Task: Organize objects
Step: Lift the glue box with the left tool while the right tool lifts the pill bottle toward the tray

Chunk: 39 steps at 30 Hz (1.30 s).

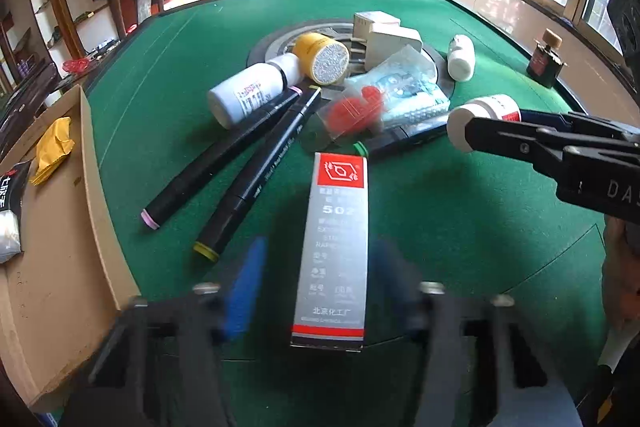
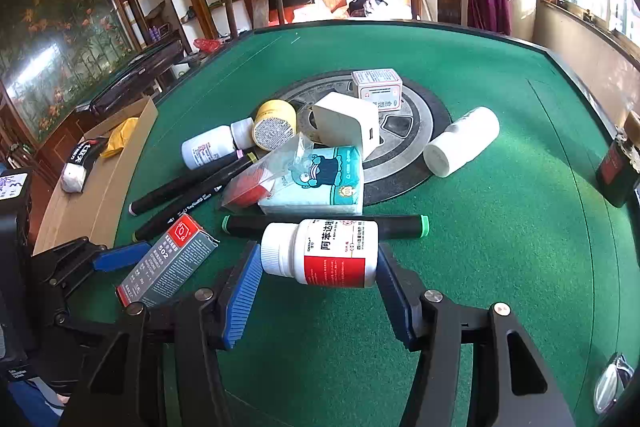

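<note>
In the left wrist view, the left gripper (image 1: 316, 291) holds the grey 502 glue box (image 1: 334, 247) lengthwise between its blue pads (image 1: 246, 287), jaws narrow, above the near edge of the green table (image 1: 460, 227). Past the box, toward the table's centre, lie two black markers (image 1: 240, 163), a white bottle (image 1: 248, 95), a yellow-capped jar (image 1: 320, 57) and a clear bag with a red piece (image 1: 352, 115). A cardboard box (image 1: 60, 259) sits off the left edge. From the right, the right gripper (image 1: 476, 133) grips a white pill bottle (image 1: 486, 117). In the right wrist view, the right gripper (image 2: 318, 283) clamps that red-labelled pill bottle (image 2: 324, 253) on its side, at middling width, just in front of a green-capped marker (image 2: 328, 225). A tissue pack (image 2: 320, 183) and a white charger (image 2: 348, 127) lie nearer the centre, and another white bottle (image 2: 462, 141) lies toward the right edge.
</note>
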{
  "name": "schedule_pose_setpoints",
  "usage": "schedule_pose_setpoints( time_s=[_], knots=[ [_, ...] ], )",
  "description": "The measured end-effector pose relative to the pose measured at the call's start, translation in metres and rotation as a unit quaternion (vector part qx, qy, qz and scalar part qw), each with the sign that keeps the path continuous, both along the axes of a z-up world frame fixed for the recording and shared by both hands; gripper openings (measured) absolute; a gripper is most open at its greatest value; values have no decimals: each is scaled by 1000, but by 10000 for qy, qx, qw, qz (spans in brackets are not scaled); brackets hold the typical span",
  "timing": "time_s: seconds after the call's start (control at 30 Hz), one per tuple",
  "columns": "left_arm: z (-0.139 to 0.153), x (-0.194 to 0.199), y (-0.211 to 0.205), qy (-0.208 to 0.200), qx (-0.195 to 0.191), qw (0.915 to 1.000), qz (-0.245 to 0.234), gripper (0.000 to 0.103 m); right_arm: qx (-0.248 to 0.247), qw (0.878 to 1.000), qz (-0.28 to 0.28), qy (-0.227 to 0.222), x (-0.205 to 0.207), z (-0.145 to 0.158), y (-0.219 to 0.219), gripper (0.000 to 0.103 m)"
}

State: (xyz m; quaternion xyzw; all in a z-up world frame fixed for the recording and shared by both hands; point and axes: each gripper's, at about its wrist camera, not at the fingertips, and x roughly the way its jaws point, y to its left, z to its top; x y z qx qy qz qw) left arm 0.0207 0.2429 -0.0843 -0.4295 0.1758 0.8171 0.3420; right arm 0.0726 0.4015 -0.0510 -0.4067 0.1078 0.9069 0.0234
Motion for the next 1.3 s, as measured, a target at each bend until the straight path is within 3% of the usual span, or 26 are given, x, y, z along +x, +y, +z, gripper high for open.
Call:
schedule_pose_setpoints(
  time_s=[0.03, 0.2, 0.4, 0.6, 0.8, 1.13, 1.3],
  knots=[
    [1, -1, -1, 7, 15, 10000, 42, 26, -5, 10000, 11, 12, 0, 1, -2, 61],
    [4, -2, -8, -105, 288, 9995, 6, 26, -121, 9999, 18, 51, 0, 2, -2, 61],
    [35, 8, -25, 443, 1119, 9927, 111, 26, -187, 9997, 62, 120, 2, 7, -3, 62],
    [35, -4, -32, 260, 1203, 9919, 326, 26, -254, 9996, 95, 97, 2, 5, -3, 62],
    [36, 5, -31, 535, 1104, 9920, 310, 26, -232, 9997, 60, 87, 1, 3, -4, 61],
    [49, 9, -45, 767, 1439, 9854, 499, 26, -654, 9972, -250, 262, 5, 11, -16, 62],
    [54, 10, -52, 798, 1595, 9824, 558, 26, -590, 9971, -368, 319, 0, 14, -33, 62]
  ],
)
